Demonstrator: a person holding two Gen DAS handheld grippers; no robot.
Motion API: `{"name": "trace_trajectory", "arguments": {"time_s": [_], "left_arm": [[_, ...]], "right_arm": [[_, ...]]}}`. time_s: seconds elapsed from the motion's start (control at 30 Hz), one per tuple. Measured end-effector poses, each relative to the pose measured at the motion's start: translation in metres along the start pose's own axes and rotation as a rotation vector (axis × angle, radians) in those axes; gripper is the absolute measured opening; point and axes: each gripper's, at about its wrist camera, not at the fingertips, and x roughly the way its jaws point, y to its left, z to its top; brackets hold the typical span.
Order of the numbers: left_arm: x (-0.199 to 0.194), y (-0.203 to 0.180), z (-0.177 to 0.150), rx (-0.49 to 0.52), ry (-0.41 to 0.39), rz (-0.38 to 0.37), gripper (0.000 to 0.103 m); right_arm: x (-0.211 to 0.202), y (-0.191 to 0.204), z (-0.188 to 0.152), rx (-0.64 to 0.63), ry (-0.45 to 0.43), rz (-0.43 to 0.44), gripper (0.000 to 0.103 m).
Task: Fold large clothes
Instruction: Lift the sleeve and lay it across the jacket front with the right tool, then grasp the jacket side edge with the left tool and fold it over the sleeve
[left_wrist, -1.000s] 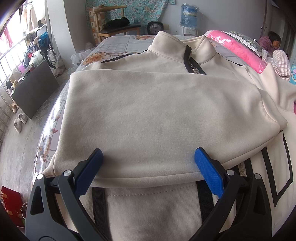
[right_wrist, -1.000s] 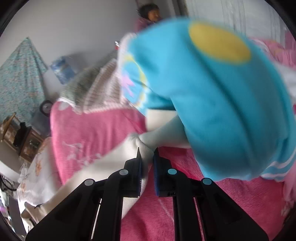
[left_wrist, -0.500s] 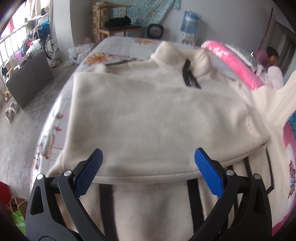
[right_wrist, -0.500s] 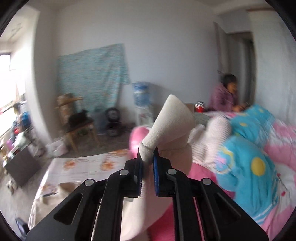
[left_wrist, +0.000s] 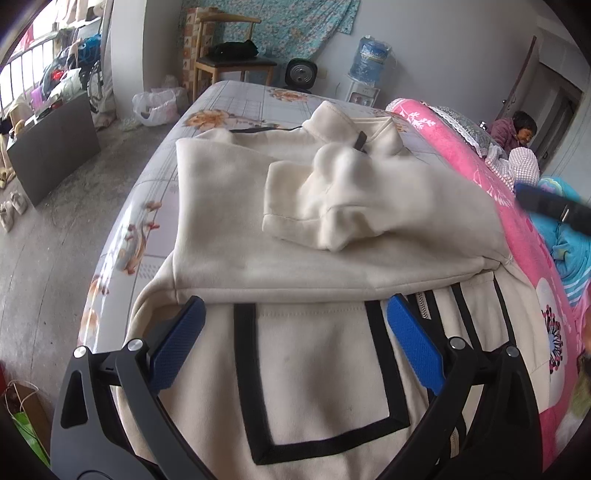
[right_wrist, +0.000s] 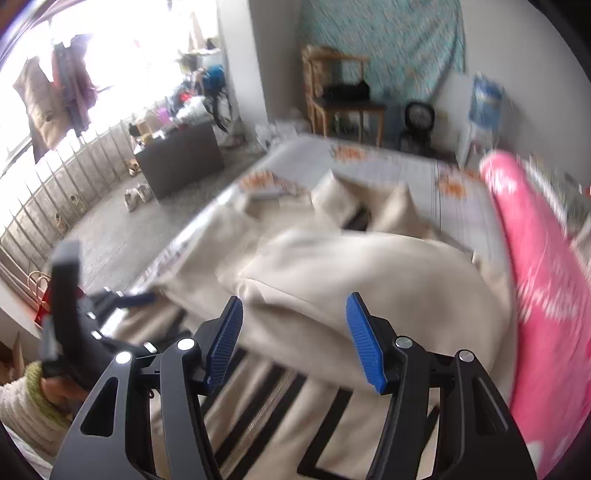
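Note:
A cream zip sweatshirt with black stripes (left_wrist: 325, 354) lies on the bed, collar at the far end. Both sleeves are folded across its chest; the right sleeve (left_wrist: 332, 206) lies crumpled on top, cuff toward the left. My left gripper (left_wrist: 295, 336) is open and empty just above the hem side of the folded sleeves. My right gripper (right_wrist: 295, 339) is open and empty, hovering over the sweatshirt (right_wrist: 351, 280) near its right side. The right view is blurred. The left gripper shows in the right view (right_wrist: 122, 299).
A pink quilt (left_wrist: 487, 184) runs along the bed's right side, with blue bedding and a person beyond. The floral bedsheet (left_wrist: 251, 107) shows at the far end. A wooden chair (left_wrist: 229, 62), fan and water dispenser stand behind. The floor drops off to the left.
My right gripper carried the right sleeve up and over onto the chest, then opened and let it go. My left gripper drew back slightly toward the hem, staying open.

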Motion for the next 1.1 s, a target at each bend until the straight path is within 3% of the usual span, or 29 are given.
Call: {"name": "trace_trajectory", "arguments": {"time_s": [0.1, 0.23, 0.4, 0.47, 0.53, 0.6, 0.67, 0.73, 0.8, 0.97, 1.1], "left_arm": [[0.0, 0.003, 0.005, -0.018, -0.02, -0.014, 0.089], [0.01, 0.003, 0.025, -0.034, -0.044, -0.022, 0.074], [0.034, 0.016, 0.059, -0.144, -0.033, -0.052, 0.058], [0.056, 0.022, 0.071, -0.163, 0.02, -0.002, 0.053], [0.081, 0.023, 0.078, -0.149, 0.093, 0.081, 0.04], [0.096, 0.023, 0.081, -0.141, 0.125, 0.11, 0.035], [0.099, 0.017, 0.082, -0.112, 0.107, 0.14, 0.029], [0.103, 0.01, 0.08, -0.081, 0.105, 0.151, 0.012], [0.105, 0.003, 0.08, -0.049, 0.11, 0.146, 0.004], [0.085, -0.007, 0.082, -0.013, 0.038, 0.17, 0.001], [0.02, -0.019, 0.089, 0.071, -0.157, 0.264, 0.001]], "right_arm": [[0.001, -0.028, -0.028, 0.102, 0.016, -0.08, 0.057], [0.001, -0.059, -0.062, 0.239, 0.009, -0.091, 0.056], [0.005, -0.076, -0.09, 0.318, 0.001, -0.133, 0.055], [0.008, -0.082, -0.098, 0.325, 0.008, -0.17, 0.055], [0.011, -0.091, -0.105, 0.336, 0.02, -0.197, 0.055], [0.014, -0.099, -0.11, 0.364, 0.028, -0.193, 0.055], [0.018, -0.105, -0.114, 0.397, 0.035, -0.18, 0.055], [0.021, -0.11, -0.117, 0.419, 0.035, -0.165, 0.055], [0.022, -0.111, -0.118, 0.426, 0.027, -0.156, 0.055], [0.023, -0.112, -0.117, 0.424, 0.023, -0.143, 0.055], [0.024, -0.112, -0.117, 0.413, 0.026, -0.142, 0.055]]}}
